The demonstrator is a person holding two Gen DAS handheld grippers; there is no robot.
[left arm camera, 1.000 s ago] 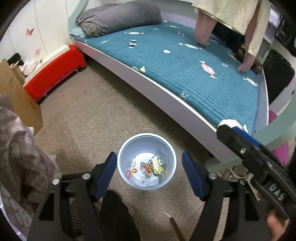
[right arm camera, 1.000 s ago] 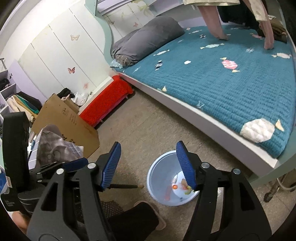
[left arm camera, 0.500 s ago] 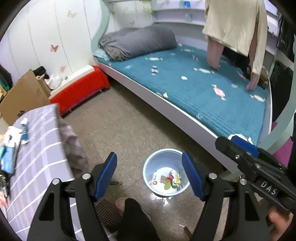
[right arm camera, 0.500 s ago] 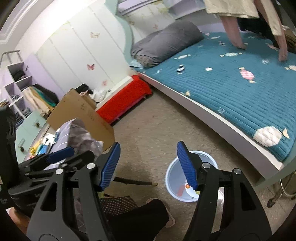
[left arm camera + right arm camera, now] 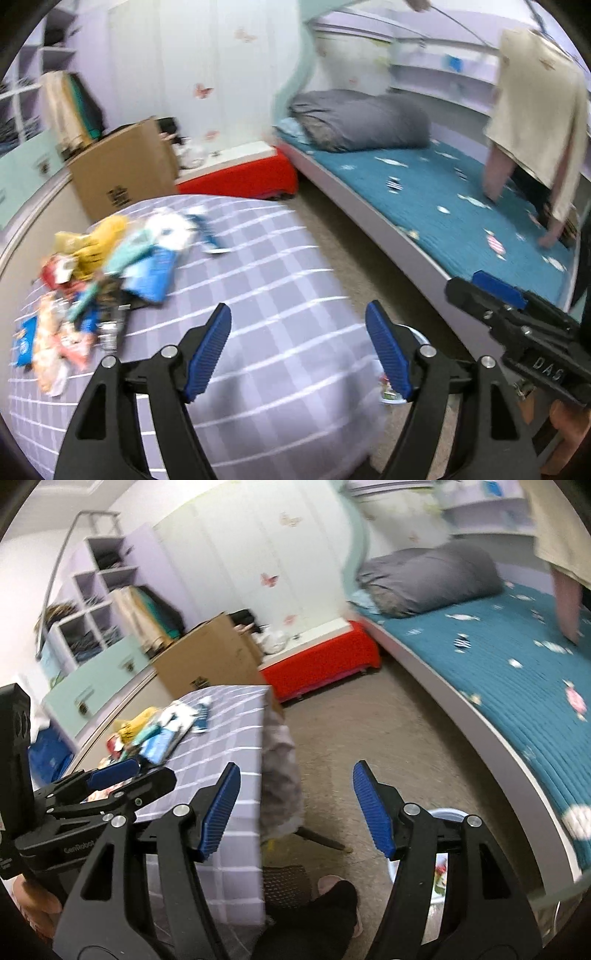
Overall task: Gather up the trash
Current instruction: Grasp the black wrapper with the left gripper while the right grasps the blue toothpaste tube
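A pile of wrappers and packets (image 5: 96,273) lies on the left part of a table with a lilac checked cloth (image 5: 266,295); the pile also shows in the right wrist view (image 5: 155,734). My left gripper (image 5: 299,347) is open and empty above the table's right part. My right gripper (image 5: 295,808) is open and empty over the table edge and floor; it shows from the side in the left wrist view (image 5: 517,325). The pale blue trash bin (image 5: 447,853) with scraps inside stands on the floor, mostly hidden behind my right finger; a sliver shows in the left wrist view (image 5: 391,391).
A bed with a teal cover (image 5: 461,206) and grey pillow (image 5: 362,122) runs along the right. A person (image 5: 535,122) leans on it. A cardboard box (image 5: 122,170) and a red bench (image 5: 240,181) stand behind the table. My foot (image 5: 328,893) is on the floor.
Both grippers have risen and tilted up from over the bin toward the table. The table and its pile now fill the left view; the bin has slid behind the fingers.
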